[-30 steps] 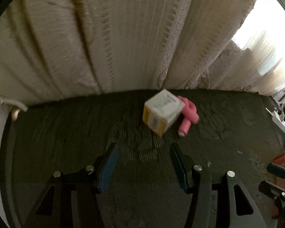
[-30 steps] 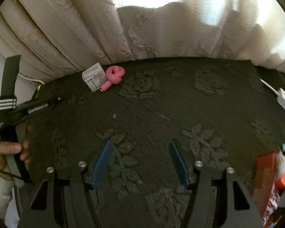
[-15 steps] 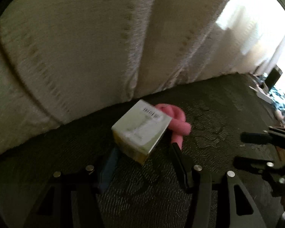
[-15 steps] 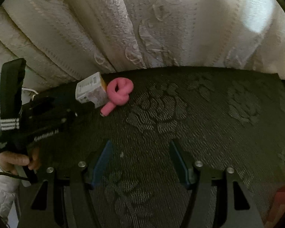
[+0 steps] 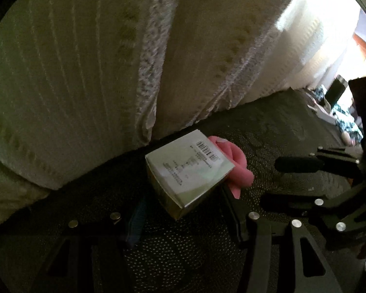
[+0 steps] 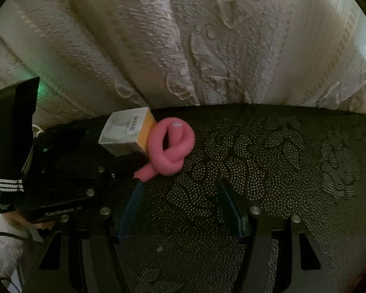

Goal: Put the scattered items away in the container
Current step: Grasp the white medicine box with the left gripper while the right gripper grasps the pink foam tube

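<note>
Your left gripper (image 5: 183,210) points down at the small box (image 5: 187,168), w/ jaws part open and one finger on each side of it. Box sits between them on a corner-on tilt, barcode label up; can't tell if the pads actually press on it, since the left finger is dark and partly hidden behind the box edge. From the right wrist view the left gripper (image 6: 124,161) comes in from the left, its body covering the near side of the box (image 6: 128,131), orange side face showing toward the pink piece.

Pink foam tube (image 6: 172,146), tied in a loose knot, lies just beside the box on its right, touching or nearly so; one tail end sticks out toward your right gripper's left finger (image 6: 131,205). In the left view only part of the pink tube (image 5: 234,166) shows behind the box.

Your right gripper (image 6: 180,207) has jaws about half open, nothing between them, tips just short of the knot. It also shows at the right edge of the left view (image 5: 280,180).

Both items rest on the dark patterned tablecloth (image 6: 268,171) covering the table, close to the cream lace curtain (image 6: 183,36) at the back. Container not seen in either view. A hand (image 6: 24,222) in a pale sleeve grips the left tool's handle at lower left.
</note>
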The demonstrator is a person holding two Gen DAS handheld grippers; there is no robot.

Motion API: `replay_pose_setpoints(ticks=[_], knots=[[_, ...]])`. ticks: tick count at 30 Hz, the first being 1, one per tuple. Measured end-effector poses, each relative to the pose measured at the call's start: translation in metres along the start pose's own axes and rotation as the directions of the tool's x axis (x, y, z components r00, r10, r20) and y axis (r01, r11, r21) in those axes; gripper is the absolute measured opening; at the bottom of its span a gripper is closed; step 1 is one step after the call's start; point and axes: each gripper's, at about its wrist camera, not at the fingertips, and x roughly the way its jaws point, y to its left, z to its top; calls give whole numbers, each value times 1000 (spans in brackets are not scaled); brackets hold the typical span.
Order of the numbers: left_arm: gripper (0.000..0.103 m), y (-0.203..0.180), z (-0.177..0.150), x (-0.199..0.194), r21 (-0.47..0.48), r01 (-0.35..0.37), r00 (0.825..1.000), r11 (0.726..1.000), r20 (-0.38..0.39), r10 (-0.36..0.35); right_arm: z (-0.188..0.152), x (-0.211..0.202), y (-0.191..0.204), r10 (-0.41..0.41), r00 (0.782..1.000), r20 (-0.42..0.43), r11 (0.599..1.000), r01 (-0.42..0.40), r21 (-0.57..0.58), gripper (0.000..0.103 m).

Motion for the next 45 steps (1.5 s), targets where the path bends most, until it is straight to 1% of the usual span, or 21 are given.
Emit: replay_pose_setpoints(ticks=[3, 5, 7, 8, 9, 11, 14, 18, 20, 22, 23, 24, 26, 30, 32, 38, 40, 44, 45], knots=[[57, -8, -7, -3, -16, 12, 1000, 1000, 12, -11, 0, 2, -6, -8, 1000, 5, 1000, 8, 13, 67], [57, -11, -6, -3, -32, -20, 1000, 999, 20, 20, 1, 2, -10, -36, 999, 6, 999, 36, 24, 67], [58, -9, -5, -6, -114, -30, 999, 993, 16, 32, 1, 2, -16, -66, 998, 7, 997, 65, 40, 67], [66, -8, -5, -7, -144, -23, 1000, 989, 17, 26, 1, 1, -20, -68, 998, 10, 996, 67, 55, 67], [75, -8, -4, -9, -175, -21, 999, 984, 30, 26, 1, 0, -22, -68, 998, 12, 996, 67, 64, 67], [84, -9, -3, -15, -235, -15, 998, 972, 59, 30, -1, -2, -26, -68, 998, 16, 995, 66, 75, 67], [84, -16, 2, -19, -290, -27, 995, 957, 80, 52, -4, -5, -28, -66, 998, 20, 995, 64, 71, 67], [84, -17, 7, -7, -407, -84, 992, 910, 50, 114, -9, -10, -31, -67, 997, 24, 996, 65, 69, 67], [84, -13, 6, -1, -452, -134, 988, 882, 11, 155, -11, -11, -32, -67, 997, 26, 995, 65, 70, 67], [83, -10, 3, 0, -498, -159, 982, 852, 7, 188, -11, -11, -32, -68, 997, 29, 996, 66, 67, 67], [72, -8, 2, 0, -521, -171, 979, 836, 6, 204, -11, -11, -32, -69, 997, 30, 996, 67, 64, 67], [65, -8, 1, -2, -529, -181, 976, 829, 11, 220, -11, -11, -31, -71, 997, 32, 996, 69, 60, 67], [63, -8, 1, -7, -531, -215, 966, 819, 6, 257, -11, -10, -29, -71, 997, 36, 996, 69, 53, 67], [63, -1, -9, -18, -537, -227, 963, 813, -1, 269, -6, -7, -23, -40, 998, 45, 998, 38, 52, 67], [63, 3, -15, -25, -550, -220, 965, 805, 0, 264, -2, -4, -18, -15, 999, 50, 999, 13, 50, 67], [63, 8, -31, -44, -553, -263, 952, 791, -17, 304, 14, 7, 0, 70, 996, 48, 995, -73, 63, 67], [63, 9, -35, -48, -553, -275, 949, 787, -26, 313, 21, 15, 5, 64, 997, 46, 996, -67, 60, 67], [63, 8, -43, -53, -565, -276, 950, 777, -36, 311, 28, 36, 4, 25, 999, 30, 999, -26, 42, 67], [63, 7, -44, -54, -568, -275, 950, 776, -38, 310, 30, 41, 3, 14, 1000, 26, 999, -15, 37, 62]])
